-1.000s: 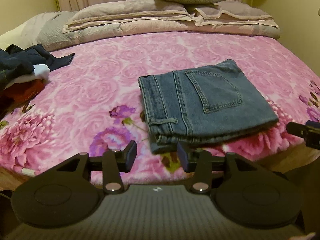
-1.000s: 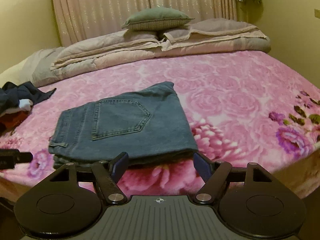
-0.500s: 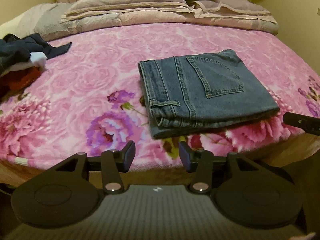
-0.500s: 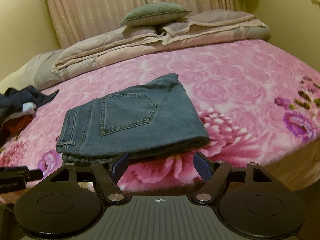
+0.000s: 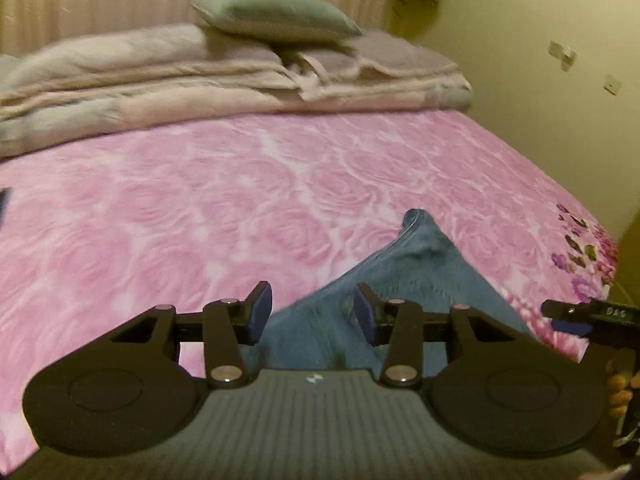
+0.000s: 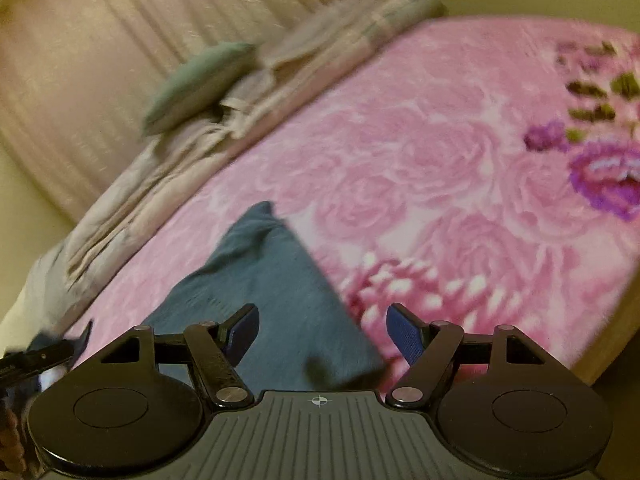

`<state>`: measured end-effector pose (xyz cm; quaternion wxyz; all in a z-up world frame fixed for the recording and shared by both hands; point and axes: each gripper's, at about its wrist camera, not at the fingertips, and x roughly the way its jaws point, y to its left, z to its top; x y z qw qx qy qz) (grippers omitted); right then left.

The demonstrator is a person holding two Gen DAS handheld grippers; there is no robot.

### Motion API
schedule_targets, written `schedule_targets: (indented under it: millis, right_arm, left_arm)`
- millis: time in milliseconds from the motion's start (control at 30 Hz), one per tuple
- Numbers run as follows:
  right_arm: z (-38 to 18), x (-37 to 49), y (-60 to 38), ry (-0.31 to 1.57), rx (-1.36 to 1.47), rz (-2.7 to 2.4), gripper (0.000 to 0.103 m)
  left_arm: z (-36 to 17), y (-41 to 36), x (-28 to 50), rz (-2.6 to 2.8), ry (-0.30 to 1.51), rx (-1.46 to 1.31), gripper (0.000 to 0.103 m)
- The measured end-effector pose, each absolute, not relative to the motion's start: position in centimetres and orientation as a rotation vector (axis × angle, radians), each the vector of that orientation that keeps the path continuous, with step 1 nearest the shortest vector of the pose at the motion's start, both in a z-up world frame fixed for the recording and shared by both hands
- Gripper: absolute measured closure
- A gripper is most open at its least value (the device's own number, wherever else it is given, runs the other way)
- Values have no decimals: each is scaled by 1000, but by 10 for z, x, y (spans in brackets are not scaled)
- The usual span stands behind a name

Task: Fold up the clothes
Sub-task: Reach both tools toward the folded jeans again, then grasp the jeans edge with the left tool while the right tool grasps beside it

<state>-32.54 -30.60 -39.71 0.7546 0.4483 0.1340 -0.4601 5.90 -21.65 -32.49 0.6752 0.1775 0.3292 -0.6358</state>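
Folded blue jeans (image 5: 404, 280) lie on the pink floral bedspread (image 5: 200, 200) near the bed's front edge. My left gripper (image 5: 312, 312) is open, low over the jeans' near edge, fingers astride the denim and not gripping it. In the right wrist view the jeans (image 6: 280, 288) lie just ahead of my right gripper (image 6: 322, 332), which is open and empty at their near right corner. The right gripper's tip shows in the left wrist view (image 5: 576, 316). Both views are motion-blurred.
Folded beige quilts (image 5: 224, 76) and a green pillow (image 5: 276, 12) lie along the head of the bed, before curtains. A yellow wall (image 5: 540, 60) stands on the right. The bed's right edge (image 6: 608, 344) drops off close to the right gripper.
Both grippers have moved forward and down to the jeans' near edge. The right view has tilted. The clothes pile at left has left the left view. Both grippers stayed open.
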Motion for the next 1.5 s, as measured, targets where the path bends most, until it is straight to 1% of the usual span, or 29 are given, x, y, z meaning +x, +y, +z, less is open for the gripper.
schedule_targets:
  millis: [100,200,367,500,667,700,733,900,1000,1133,1233,1267,1300,1333,1367,1400,1433,1467,1500]
  right_arm:
    - [-395,-329,-325,326,1088,-1065,29]
    - [-384,-339,-332,345,1207,-1129,29]
    - [-365,-359,-321,290,1424,-1250,29]
    - [-362,-364,-296,117,1598,-1369,29]
    - [-382,-357,-256,-279,1845,-1526,29]
    - [-387,-354,-250,-344,1873,-1537,31]
    - [-391,-351,-247,-396,1886,-1541,39]
    - [-407,-338,-249,-486,1898,-1567,44]
    - [-416,-333,-255,-479,1887,-1598,50]
    - [-421,-327,-259,-457,1867,-1632,50]
    - [-419,-324,-259,-424,1840,-1643,50]
    - [-419,-323,-259,-412,1833,-1647,51]
    - [-418,-322,-261,-392,1830,-1651,51]
    - [-418,-321,-263,-371,1828,-1656,53]
    - [-417,-320,-265,-349,1825,-1662,58]
    - [-417,-319,-267,-307,1823,-1673,68]
    - [-416,-319,-267,-274,1816,-1678,75]
    - [-415,-319,-266,-253,1805,-1677,77]
    - [-413,-319,-265,-247,1798,-1679,83]
  left_arm:
    - [-326,-272,65,-1459,863,490,64]
    - [-323,-318,59,-1517,947,597,64]
    - [-316,-381,43,-1626,1040,766,63]
    - [-317,-420,34,-1702,1089,842,62]
    - [-337,-468,36,-1702,1250,866,62]
    - [-343,-477,36,-1702,1286,868,62]
    - [-349,-485,35,-1705,1305,874,62]
    - [-376,-516,26,-1707,1391,885,61]
    - [-389,-532,16,-1708,1415,910,59]
    - [-407,-546,-1,-1704,1420,990,59]
    - [-415,-551,-8,-1717,1441,996,59]
    - [-417,-553,-11,-1721,1448,999,60]
    - [-420,-554,-13,-1709,1448,1015,68]
    - [-423,-554,-16,-1700,1446,1029,71]
    - [-421,-552,-18,-1728,1415,1031,75]
    - [-419,-549,-19,-1757,1382,1032,83]
    - [-417,-547,-20,-1786,1350,1032,86]
    - [-411,-542,-19,-1830,1317,1010,90]
    - [-406,-537,-16,-1872,1287,985,91]
